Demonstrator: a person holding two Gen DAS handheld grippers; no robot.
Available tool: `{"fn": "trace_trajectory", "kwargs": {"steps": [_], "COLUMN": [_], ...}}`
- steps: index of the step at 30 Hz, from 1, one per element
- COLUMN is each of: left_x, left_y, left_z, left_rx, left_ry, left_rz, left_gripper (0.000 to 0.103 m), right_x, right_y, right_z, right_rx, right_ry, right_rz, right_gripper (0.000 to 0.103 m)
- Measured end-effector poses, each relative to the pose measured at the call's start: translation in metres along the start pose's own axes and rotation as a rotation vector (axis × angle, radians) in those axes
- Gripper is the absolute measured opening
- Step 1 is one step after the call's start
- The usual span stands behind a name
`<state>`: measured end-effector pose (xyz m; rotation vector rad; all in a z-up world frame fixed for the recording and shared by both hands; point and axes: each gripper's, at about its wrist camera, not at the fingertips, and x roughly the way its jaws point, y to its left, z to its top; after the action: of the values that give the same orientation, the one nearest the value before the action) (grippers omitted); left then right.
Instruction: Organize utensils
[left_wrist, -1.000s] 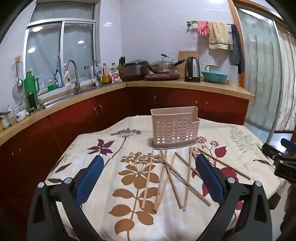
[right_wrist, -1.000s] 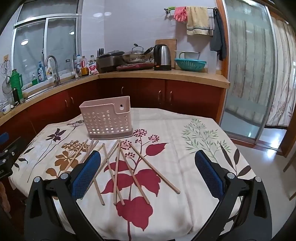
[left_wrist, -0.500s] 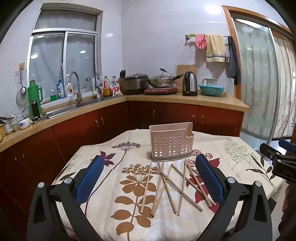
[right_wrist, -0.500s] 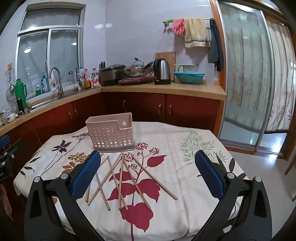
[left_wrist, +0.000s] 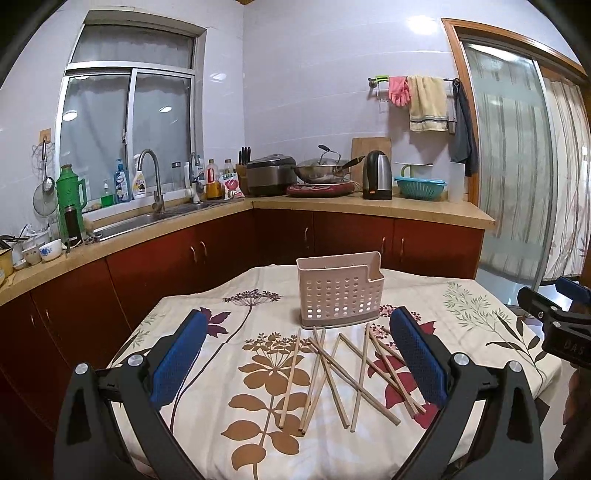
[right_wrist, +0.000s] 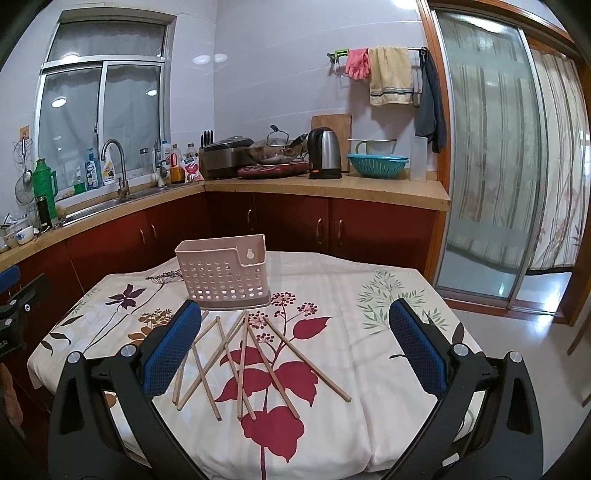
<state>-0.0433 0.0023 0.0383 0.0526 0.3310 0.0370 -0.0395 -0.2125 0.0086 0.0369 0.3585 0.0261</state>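
The bench (left_wrist: 480, 306) wears a flowered cloth whose near and side edges fall away close around the work, with bare cloth toward the right side in the right view. A pink perforated holder (left_wrist: 339, 295) stands upright toward the far side, nothing in it that can be seen. Loose wooden chopsticks (left_wrist: 343, 373) lie crossed in a scatter just in front of it, flat on the cloth. The left tool (left_wrist: 295, 358) hangs above the near edge, spread wide and holding nothing, the scatter framed between its blue pads. The right tool (right_wrist: 291, 343) is likewise wide and unladen, chopsticks beside its left pad.
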Motion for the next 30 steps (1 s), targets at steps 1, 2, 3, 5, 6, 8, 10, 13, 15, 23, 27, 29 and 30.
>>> {"fn": "trace_trajectory", "kwargs": {"steps": [1, 2, 3, 5, 6, 8, 10, 13, 15, 23, 27, 29, 30], "left_x": [-0.0003, -0.0006, -0.0009, -0.0009, -0.0012, -0.0012, -0.0017, -0.0019, -0.0019, -0.0012, -0.0008, -0.0007, -0.0004], "left_y": [0.0007, 0.0011, 0.0009, 0.001, 0.0015, 0.002, 0.0029, 0.0056, 0.0065, 0.008, 0.009, 0.0089, 0.0088], "left_z": [-0.0001, -0.0001, 0.0002, 0.0007, 0.0009, 0.0012, 0.001, 0.0019, 0.0022, 0.0021, 0.0024, 0.0022, 0.0024], "left_rx": [-0.002, -0.003, -0.003, -0.001, -0.003, -0.006, -0.008, -0.015, -0.018, -0.022, -0.022, -0.021, -0.019], "left_ry": [0.001, 0.0, -0.001, -0.001, -0.001, 0.0, 0.001, 0.002, 0.003, 0.005, 0.003, 0.004, 0.005], "left_rz": [-0.001, -0.002, 0.0, 0.002, 0.003, 0.001, 0.002, 0.003, 0.004, 0.003, 0.003, 0.005, 0.006], "left_gripper": [0.097, 0.097, 0.097, 0.097, 0.097, 0.097, 0.097, 0.097, 0.097, 0.097, 0.097, 0.097, 0.097], "right_x": [-0.0001, -0.0003, -0.0004, -0.0008, -0.0009, -0.001, -0.0011, -0.0018, -0.0016, -0.002, -0.0018, -0.0019, -0.0019], "right_y": [-0.0003, -0.0007, 0.0002, 0.0003, 0.0002, 0.0001, 0.0008, 0.0012, 0.0018, 0.0038, 0.0045, 0.0068, 0.0077], "right_z": [0.0001, 0.0003, 0.0004, 0.0011, 0.0011, 0.0008, 0.0011, 0.0014, 0.0018, 0.0025, 0.0027, 0.0021, 0.0022], "right_rx": [-0.001, 0.001, 0.0, 0.0, -0.001, 0.0, -0.001, -0.005, -0.005, -0.009, -0.011, -0.013, -0.014], "right_ry": [0.0, -0.001, -0.002, -0.003, -0.002, -0.003, -0.004, -0.004, -0.003, -0.003, -0.001, 0.0, 0.0], "right_rz": [-0.001, -0.001, -0.001, -0.001, -0.001, 0.001, 0.0, 0.001, 0.002, 0.002, 0.005, 0.006, 0.006], "right_gripper": [0.099, 0.099, 0.099, 0.099, 0.099, 0.099, 0.099, 0.099, 0.099, 0.099, 0.099, 0.099, 0.099]}}
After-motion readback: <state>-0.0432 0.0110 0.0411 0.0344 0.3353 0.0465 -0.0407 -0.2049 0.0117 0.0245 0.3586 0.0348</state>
